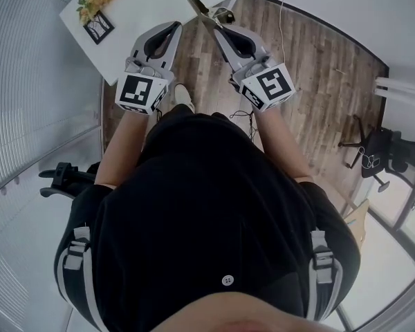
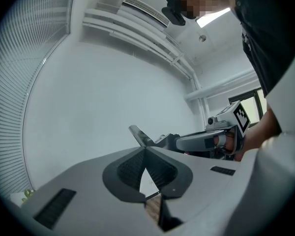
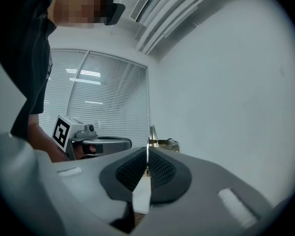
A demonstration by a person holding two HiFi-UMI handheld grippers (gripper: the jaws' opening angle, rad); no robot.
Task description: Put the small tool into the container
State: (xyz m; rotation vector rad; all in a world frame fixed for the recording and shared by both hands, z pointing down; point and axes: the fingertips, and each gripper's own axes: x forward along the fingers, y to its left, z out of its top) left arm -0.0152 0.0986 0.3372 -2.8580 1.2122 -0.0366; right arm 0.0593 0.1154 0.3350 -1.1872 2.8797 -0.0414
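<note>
My right gripper (image 1: pixel 218 28) has its jaws clenched on the small tool (image 1: pixel 196 3). My left gripper (image 1: pixel 176 25) has its jaws closed on nothing.

An office: swivel chair (image 1: pixel 391 151), white desk (image 1: pixel 145 16), window blinds (image 3: pixel 108 100).
</note>
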